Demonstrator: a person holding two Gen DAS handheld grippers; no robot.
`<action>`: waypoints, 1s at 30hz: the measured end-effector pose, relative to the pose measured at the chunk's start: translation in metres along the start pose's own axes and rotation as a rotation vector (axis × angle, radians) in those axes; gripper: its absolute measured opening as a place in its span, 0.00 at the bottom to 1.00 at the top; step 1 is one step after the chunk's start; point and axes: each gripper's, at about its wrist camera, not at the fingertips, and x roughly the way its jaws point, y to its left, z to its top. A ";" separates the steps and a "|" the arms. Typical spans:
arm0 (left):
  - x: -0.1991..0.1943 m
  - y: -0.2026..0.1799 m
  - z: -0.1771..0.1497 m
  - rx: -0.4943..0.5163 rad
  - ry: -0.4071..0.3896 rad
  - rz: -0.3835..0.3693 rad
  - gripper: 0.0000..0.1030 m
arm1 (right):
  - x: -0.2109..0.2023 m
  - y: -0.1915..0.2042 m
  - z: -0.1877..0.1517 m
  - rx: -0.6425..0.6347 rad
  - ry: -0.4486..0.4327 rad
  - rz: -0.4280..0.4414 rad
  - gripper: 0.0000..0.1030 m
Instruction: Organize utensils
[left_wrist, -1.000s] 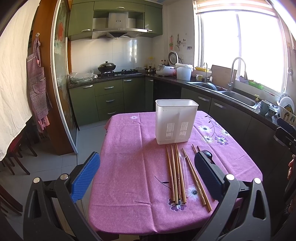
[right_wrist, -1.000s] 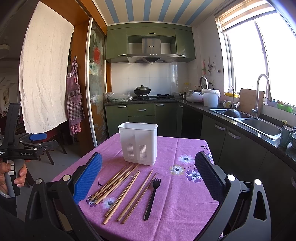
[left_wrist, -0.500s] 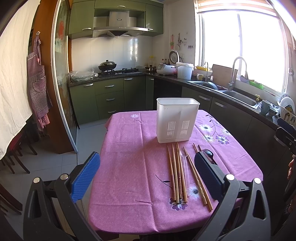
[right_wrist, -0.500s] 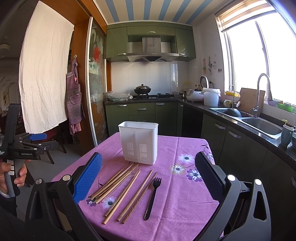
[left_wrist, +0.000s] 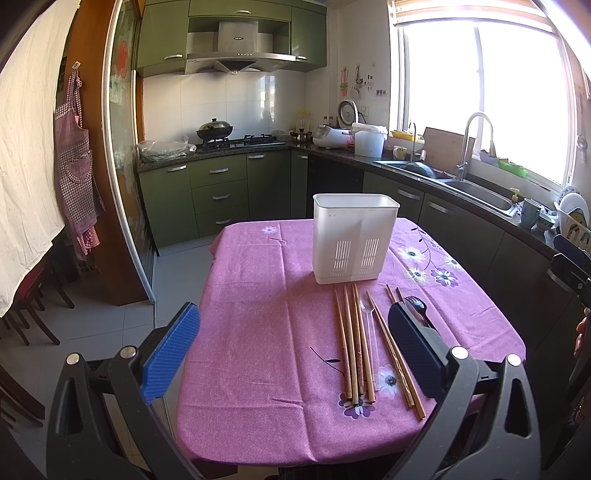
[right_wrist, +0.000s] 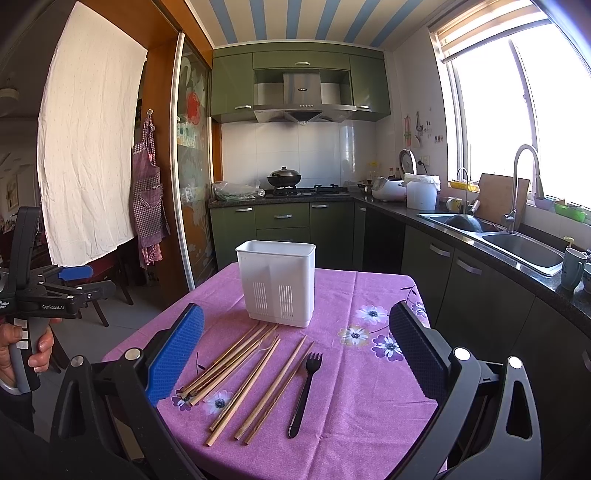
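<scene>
A white slotted utensil holder (left_wrist: 354, 240) (right_wrist: 277, 282) stands upright on the purple-clothed table (left_wrist: 258, 295) (right_wrist: 351, 398). Several wooden chopsticks (left_wrist: 354, 343) (right_wrist: 236, 369) lie loose in front of it. A black plastic fork (right_wrist: 303, 391) lies beside them; in the left wrist view the fork (left_wrist: 415, 304) is partly hidden by my black finger pad. My left gripper (left_wrist: 293, 308) hovers open over the table's near end, holding nothing. My right gripper (right_wrist: 295, 310) is open too, above the chopsticks and fork, apart from them. The left gripper (right_wrist: 88, 280) also shows in a hand at the far left.
A dark counter with a sink (right_wrist: 517, 243) and faucet runs along the right, close to the table's edge. Green cabinets and a stove (left_wrist: 236, 142) stand at the back. Chairs (left_wrist: 33, 314) and a hanging apron (left_wrist: 75, 162) are at the left, across tiled floor.
The left wrist view has shifted very slightly. Nothing on the table has moved, and both grippers stay open.
</scene>
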 end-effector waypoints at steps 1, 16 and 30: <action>0.000 0.000 0.000 0.001 0.000 0.000 0.94 | 0.000 0.000 0.000 0.001 0.000 -0.001 0.96; 0.001 0.000 -0.002 0.000 0.003 -0.001 0.94 | 0.004 0.001 -0.005 0.003 0.011 -0.001 0.96; 0.045 -0.004 -0.010 0.003 0.128 -0.017 0.94 | 0.035 -0.012 -0.007 0.010 0.139 -0.008 0.96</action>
